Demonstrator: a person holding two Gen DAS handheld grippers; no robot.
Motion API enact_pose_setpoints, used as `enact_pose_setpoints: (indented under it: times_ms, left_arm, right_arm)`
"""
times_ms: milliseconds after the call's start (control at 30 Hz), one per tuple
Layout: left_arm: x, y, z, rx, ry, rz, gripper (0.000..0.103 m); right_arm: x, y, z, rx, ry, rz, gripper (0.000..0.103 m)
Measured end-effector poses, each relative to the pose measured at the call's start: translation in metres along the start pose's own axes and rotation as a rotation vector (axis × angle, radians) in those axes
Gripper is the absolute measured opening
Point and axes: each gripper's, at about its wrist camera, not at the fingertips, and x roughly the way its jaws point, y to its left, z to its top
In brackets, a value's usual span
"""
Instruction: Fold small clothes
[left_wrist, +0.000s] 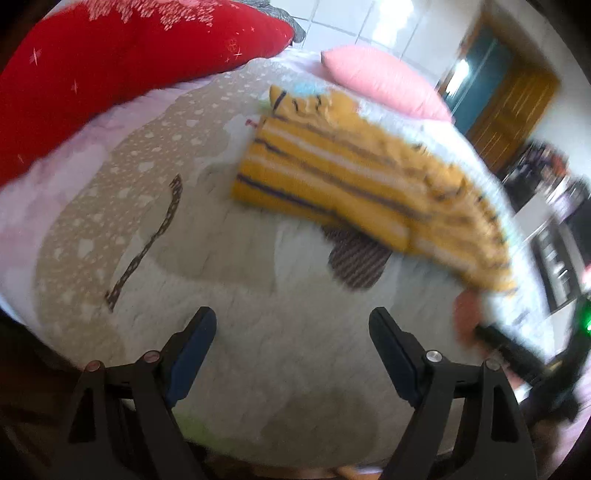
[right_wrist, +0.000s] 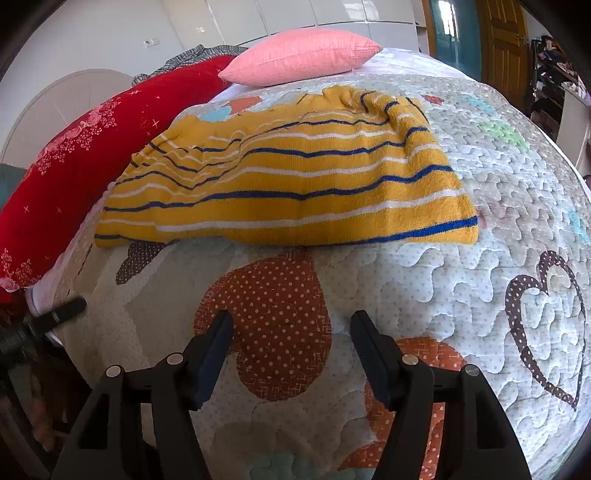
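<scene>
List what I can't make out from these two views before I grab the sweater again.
- Sweater sleeves and neckline: right wrist view, tucked under or bunched at the far edge.
- Sweater's stripes and edges: left wrist view, smeared by motion blur.
- Quilt beneath the sweater: covered in both views.
- Right tool: left wrist view, blurred and cut off by the frame edge.

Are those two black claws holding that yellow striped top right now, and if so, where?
Nothing is held. The left gripper and right gripper both have open, empty jaws; the top lies on the bed apart from them.
</scene>
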Motion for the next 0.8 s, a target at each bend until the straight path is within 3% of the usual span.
enact_pose_setpoints:
  times_ms: [67, 167, 433, 500, 533, 567, 667, 800]
  left_arm:
    - [0.004, 0.012, 0.016, -0.073, -0.025, -0.087, 0.087]
    - [0.023, 0.028, 0.038, -0.159, -0.036, -0.135, 0.087]
    - [0.071, 0.032, 0.083, -0.222, -0.038, -0.156, 0.087]
    - [0.082, 0.041, 0.096, -0.270, -0.034, -0.161, 0.067]
    - [0.084, 0.047, 0.099, -0.283, -0.033, -0.153, 0.035]
    - [0.087, 0.053, 0.103, -0.294, -0.029, -0.143, 0.021]
    - [0.098, 0.074, 0.101, -0.347, -0.044, -0.201, 0.021]
    - [0.099, 0.072, 0.092, -0.303, -0.106, -0.206, 0.021]
  right_arm:
    - [0.000, -0.001, -0.002, 0.000, -0.011, 0.004, 0.072]
    - [0.000, -0.001, -0.005, -0.003, -0.030, 0.006, 0.073]
    - [-0.002, -0.002, -0.012, -0.041, -0.056, 0.023, 0.073]
    - [-0.003, -0.003, -0.013, -0.047, -0.058, 0.027, 0.073]
    - [-0.003, -0.003, -0.013, -0.051, -0.058, 0.028, 0.073]
    - [-0.004, -0.003, -0.014, -0.057, -0.058, 0.029, 0.073]
    - [-0.010, -0.003, -0.011, -0.073, -0.053, 0.029, 0.073]
    - [-0.034, 0.006, 0.012, -0.108, -0.121, 0.055, 0.073]
